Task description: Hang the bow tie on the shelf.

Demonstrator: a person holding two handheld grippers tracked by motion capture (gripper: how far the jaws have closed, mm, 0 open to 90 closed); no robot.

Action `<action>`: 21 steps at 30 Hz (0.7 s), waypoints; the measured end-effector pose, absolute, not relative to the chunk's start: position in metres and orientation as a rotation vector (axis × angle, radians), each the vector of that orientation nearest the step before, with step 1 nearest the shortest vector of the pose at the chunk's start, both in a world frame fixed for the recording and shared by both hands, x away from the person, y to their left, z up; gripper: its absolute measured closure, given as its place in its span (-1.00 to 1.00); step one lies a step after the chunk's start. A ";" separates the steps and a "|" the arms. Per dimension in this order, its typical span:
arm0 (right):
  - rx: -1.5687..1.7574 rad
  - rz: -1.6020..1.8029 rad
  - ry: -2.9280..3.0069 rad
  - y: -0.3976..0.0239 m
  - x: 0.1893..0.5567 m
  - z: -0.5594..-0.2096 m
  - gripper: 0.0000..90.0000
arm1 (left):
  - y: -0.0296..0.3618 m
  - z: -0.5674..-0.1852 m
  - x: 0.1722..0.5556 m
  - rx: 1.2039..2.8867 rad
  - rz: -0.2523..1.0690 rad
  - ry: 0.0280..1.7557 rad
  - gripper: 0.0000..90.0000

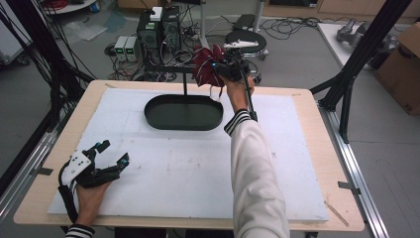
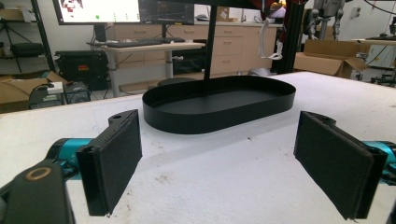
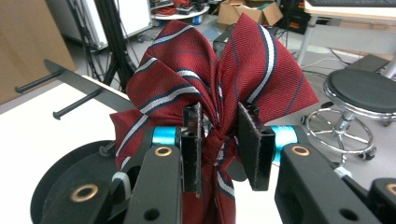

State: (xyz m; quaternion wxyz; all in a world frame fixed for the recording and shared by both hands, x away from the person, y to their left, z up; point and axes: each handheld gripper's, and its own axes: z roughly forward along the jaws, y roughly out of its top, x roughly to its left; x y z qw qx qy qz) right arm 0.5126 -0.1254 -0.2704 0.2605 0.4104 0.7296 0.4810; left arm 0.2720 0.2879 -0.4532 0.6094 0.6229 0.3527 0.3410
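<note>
Clamping a bunched red striped necktie [image 3: 219,88], right gripper [image 3: 219,144] holds it raised above the far end of the black oval tray [image 1: 183,113]. Left gripper [image 1: 110,157] rests released on the white surface [image 1: 188,168].

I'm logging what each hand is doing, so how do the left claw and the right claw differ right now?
The left claw rests low on the white table top near the person, while the right claw is raised beyond the black oval tray. The left claw's jaws stand wide apart with nothing between them; the right claw's jaws are pinched on a red striped tie, bunched up. Both have black padded jaws and teal fittings.
</note>
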 end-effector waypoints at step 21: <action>1.025 1.337 2.050 -0.127 0.489 -0.261 -0.59 | 0.287 -0.453 0.273 1.442 0.782 0.820 -0.66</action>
